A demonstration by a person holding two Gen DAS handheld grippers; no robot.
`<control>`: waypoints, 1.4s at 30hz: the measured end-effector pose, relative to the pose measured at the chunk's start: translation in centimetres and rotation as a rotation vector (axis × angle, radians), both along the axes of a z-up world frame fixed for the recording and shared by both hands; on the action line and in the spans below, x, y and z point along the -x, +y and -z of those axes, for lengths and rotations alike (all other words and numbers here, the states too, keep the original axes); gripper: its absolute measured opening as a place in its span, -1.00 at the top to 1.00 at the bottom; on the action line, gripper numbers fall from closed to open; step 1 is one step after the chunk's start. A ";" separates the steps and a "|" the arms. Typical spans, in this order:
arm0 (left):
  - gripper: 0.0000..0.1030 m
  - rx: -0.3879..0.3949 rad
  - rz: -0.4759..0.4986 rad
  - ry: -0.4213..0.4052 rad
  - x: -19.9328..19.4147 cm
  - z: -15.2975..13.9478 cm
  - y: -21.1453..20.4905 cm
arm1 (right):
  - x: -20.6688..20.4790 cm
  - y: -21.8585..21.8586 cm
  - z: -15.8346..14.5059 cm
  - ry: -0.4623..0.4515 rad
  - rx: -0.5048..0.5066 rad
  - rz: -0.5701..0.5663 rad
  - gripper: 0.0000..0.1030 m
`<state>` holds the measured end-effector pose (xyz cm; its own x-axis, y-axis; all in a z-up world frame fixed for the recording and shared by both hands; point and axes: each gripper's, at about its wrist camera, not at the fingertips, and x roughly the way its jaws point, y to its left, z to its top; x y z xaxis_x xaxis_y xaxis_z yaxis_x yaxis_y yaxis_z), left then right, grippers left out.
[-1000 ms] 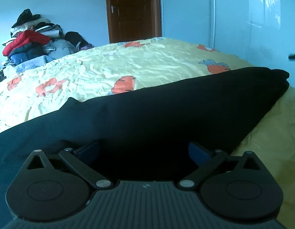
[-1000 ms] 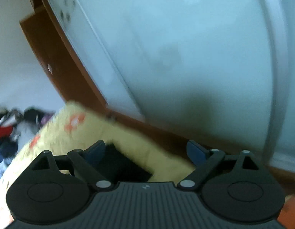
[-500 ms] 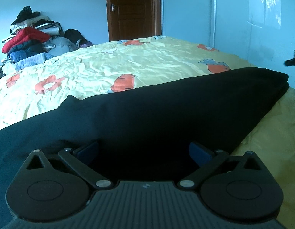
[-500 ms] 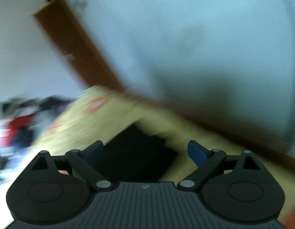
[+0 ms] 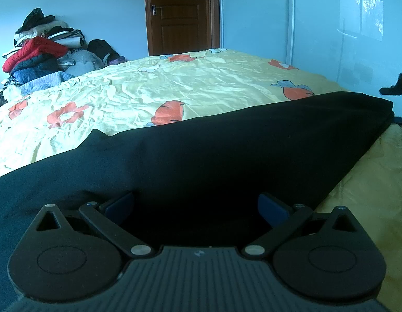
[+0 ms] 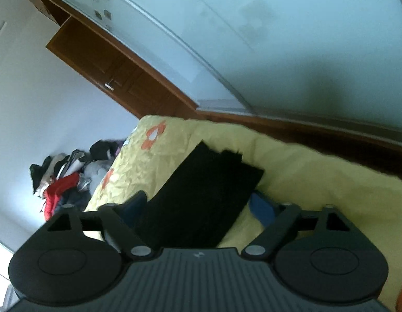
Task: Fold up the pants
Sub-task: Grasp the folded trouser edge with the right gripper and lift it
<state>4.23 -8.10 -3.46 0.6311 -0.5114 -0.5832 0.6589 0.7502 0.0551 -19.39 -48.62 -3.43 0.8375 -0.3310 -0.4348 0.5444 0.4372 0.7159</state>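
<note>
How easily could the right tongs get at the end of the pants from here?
Probably easily. The right tongs are open, with the pants end lying flat on the sheet just ahead between the fingers, and nothing lies between.

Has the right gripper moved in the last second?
Yes. The right gripper has swung down over the bed: the wardrobe filled its view before, and now the pants and clothes pile sit well inside it.

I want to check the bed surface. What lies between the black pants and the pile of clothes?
Only the wrinkled yellow bedsheet with its orange prints lies between the black pants and the pile of clothes. The left wrist view shows this best.
</note>
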 end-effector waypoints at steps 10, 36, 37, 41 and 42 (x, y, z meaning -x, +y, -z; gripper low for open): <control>-0.95 0.016 -0.010 -0.021 0.3 -0.3 0.3 | -1.7 0.6 -1.0 -0.036 0.084 -0.023 0.82; -0.97 0.008 -0.196 -0.101 0.9 -2.3 6.1 | -20.2 28.4 -2.3 0.153 0.550 -1.108 0.82; -0.97 0.010 -0.195 -0.104 1.0 -2.3 6.1 | -20.1 28.5 -2.1 0.156 0.549 -1.125 0.79; -0.98 -0.002 -0.196 -0.120 0.9 -2.3 5.9 | -18.7 29.4 -1.7 0.170 0.600 -1.153 0.79; -0.97 -0.003 -0.200 -0.119 0.8 -2.3 5.9 | -18.7 29.4 -1.6 0.177 0.596 -1.169 0.71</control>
<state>3.44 -2.20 -1.11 0.7841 -0.3676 -0.5001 0.4861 0.8647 0.1265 -0.66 -19.21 -1.87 0.7056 0.3648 -0.6075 -0.2999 0.9305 0.2104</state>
